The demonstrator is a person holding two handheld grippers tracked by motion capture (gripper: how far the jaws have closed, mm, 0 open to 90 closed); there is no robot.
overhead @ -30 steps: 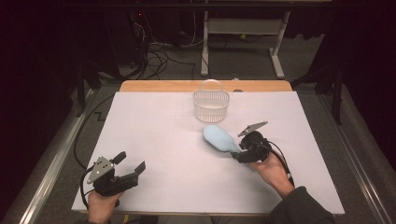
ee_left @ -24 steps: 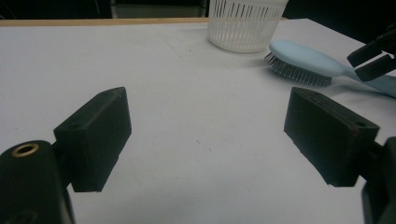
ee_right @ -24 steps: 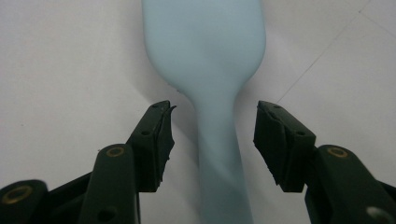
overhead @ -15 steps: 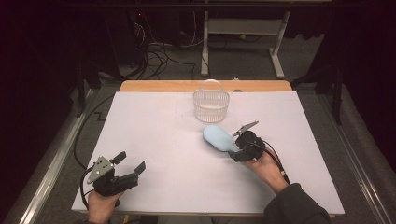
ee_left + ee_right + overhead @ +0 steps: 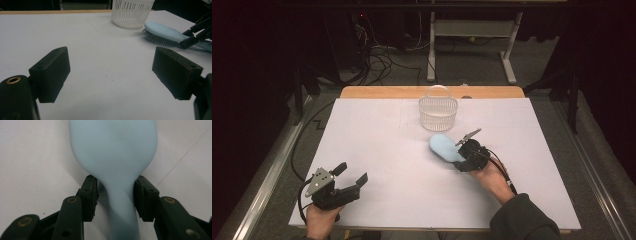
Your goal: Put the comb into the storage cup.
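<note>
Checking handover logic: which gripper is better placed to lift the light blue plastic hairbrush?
Right. The right gripper straddles the light blue plastic hairbrush at its neck, jaws just closing. The left gripper sits open, far away at the near edge.

table [image 5: 377, 150]: white sheet | on it: basket [image 5: 438, 113], hairbrush [image 5: 444, 147]

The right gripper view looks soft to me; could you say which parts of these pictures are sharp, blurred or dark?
In the right gripper view the hairbrush is smooth and soft up close, while the right gripper jaws are crisper. In the left gripper view the left gripper jaws are dark and featureless, but the basket stays fairly sharp. In the high view the table is brightly lit and the surrounding floor nearly black.
</note>
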